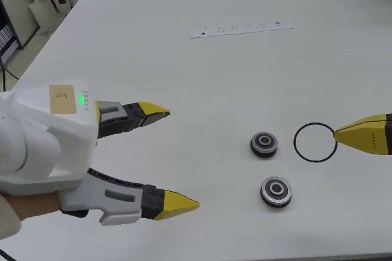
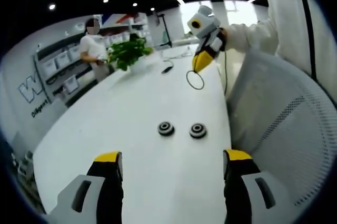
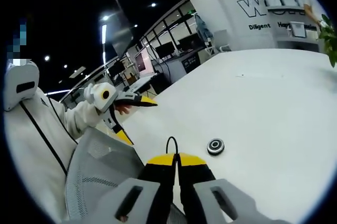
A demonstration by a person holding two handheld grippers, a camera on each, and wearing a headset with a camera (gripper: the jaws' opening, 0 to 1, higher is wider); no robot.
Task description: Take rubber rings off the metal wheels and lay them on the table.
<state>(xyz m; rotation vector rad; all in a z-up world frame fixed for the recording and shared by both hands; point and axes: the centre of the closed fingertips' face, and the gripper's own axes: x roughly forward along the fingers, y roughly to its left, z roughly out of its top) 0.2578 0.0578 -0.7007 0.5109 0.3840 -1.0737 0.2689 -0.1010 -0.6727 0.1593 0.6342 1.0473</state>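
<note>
- Left gripper (image 1: 180, 158), lower left of the head view: yellow-tipped jaws spread wide with nothing between them, tips pointing frame-right. Its own view confirms the gap (image 2: 172, 155).
- White table (image 1: 184, 65): carries all items below.
- Two round metal wheels with dark rims, right of centre: upper wheel (image 1: 264, 144) and lower wheel (image 1: 275, 191). They lie flat with hub faces up, near each other but apart.
- Thin black rubber ring (image 1: 295, 143), just right of the upper wheel and clear of it. Outline is near-circular from above. In the left gripper view it reads as an oval (image 2: 188, 79) with its long axis up-down in frame. Contact with the table cannot be told.
- Right gripper (image 1: 339, 133), right edge: jaws pressed together, pinching the ring's right side, tip pointing frame-left. In its own view the ring rises as a narrow loop (image 3: 172, 138) from the closed tips (image 3: 176, 155).
</note>
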